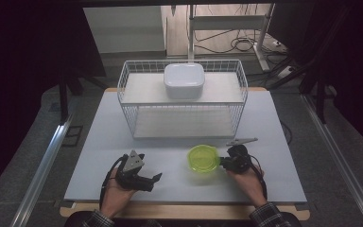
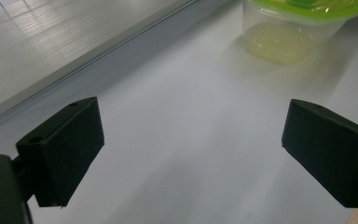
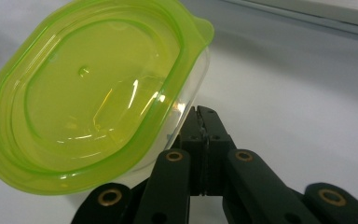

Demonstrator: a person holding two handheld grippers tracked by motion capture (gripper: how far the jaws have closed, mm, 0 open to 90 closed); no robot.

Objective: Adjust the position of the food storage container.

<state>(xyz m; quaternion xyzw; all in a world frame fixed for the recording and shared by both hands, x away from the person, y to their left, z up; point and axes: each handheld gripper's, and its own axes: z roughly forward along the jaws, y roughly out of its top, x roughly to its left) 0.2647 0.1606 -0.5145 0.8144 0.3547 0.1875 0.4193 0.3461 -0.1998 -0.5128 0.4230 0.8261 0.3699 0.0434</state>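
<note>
Clear plastic container (image 1: 203,159) with green lid on, upright on white table (image 1: 123,142), front centre-right

The container (image 3: 186,98) looks like clear, glossy plastic under a smooth translucent green plastic lid (image 3: 88,93) that catches bright highlights. Both the left claw (image 2: 191,154) and the right claw (image 3: 204,140) have matt black plastic-looking jaws, the right with brass-coloured rivets. The bench (image 1: 99,156) is a smooth, matt pale surface, the rack (image 1: 127,80) thin white-coated wire.

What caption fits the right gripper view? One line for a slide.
Shut right gripper against the wall of a clear plastic container with green lid on the white table.
</note>
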